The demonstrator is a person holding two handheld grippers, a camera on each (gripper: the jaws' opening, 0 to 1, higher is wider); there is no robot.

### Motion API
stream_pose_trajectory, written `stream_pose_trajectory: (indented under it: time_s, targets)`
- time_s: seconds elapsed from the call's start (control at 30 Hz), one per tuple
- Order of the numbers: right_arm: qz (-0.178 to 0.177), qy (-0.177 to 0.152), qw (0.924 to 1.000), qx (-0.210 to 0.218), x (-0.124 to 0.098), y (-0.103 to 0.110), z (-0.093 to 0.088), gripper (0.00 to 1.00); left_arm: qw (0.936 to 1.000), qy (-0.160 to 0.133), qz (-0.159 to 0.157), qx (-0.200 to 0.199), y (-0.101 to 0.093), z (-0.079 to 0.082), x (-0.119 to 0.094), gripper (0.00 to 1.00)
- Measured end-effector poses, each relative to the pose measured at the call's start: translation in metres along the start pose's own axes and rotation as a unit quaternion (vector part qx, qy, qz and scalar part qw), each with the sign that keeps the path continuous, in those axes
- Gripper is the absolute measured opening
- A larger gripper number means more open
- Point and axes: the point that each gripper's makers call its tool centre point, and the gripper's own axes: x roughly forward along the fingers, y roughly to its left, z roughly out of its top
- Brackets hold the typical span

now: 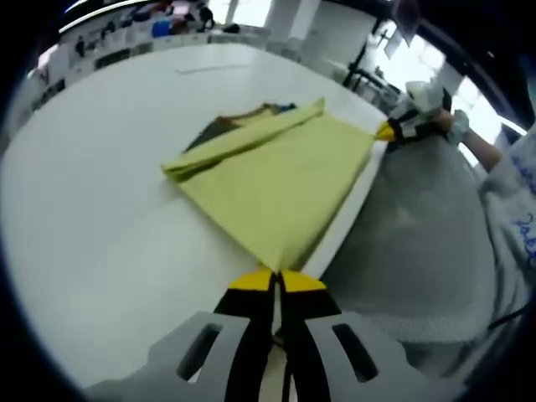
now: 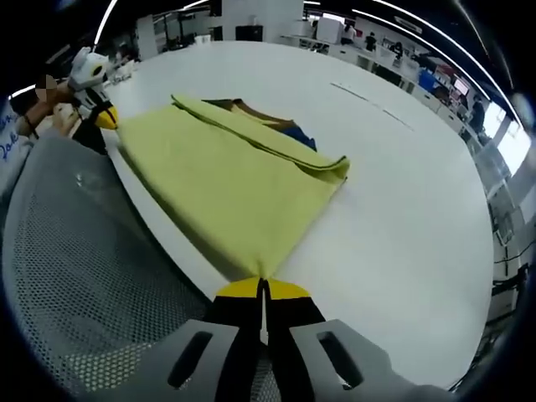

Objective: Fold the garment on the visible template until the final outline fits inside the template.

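Mid-fold: the yellow garment (image 1: 276,180) lies centre-frame on the white table (image 1: 100,218), one side already folded over. The left gripper (image 1: 275,283) and right gripper (image 2: 262,289) each pinch a near corner. Dark template (image 1: 219,126) peeks out upper left; more folds remain.

Folded yellow garment (image 1: 276,180) on table edge

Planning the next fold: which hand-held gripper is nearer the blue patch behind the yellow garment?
Right. The right hand-held gripper pinches the garment corner closer to the blue patch; the left hand-held gripper pinches the farther corner.
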Motion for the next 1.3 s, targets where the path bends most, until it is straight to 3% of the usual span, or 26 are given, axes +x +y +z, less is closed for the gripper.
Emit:
stream_pose_trajectory:
  time_s: [0.43,0.7,0.83,1.3]
  targets:
    - [0.018,0.07,0.997,-0.028,0.01,0.01,-0.015,0.01,0.9987,0.046,0.013,0.019,0.0,-0.012,0.003,0.0]
    - [0.023,0.082,0.9963,-0.016,0.016,0.01,-0.023,0.01,0.9982,0.056,0.017,0.012,0.002,-0.018,0.006,0.0]
    - [0.021,0.088,0.9956,-0.022,0.018,0.009,-0.024,0.01,0.9968,0.074,0.023,0.017,0.005,-0.025,0.008,0.0]
    - [0.022,0.079,0.9966,-0.002,0.019,0.008,-0.024,0.02,0.9965,0.077,0.03,0.014,0.005,-0.029,0.013,0.0]
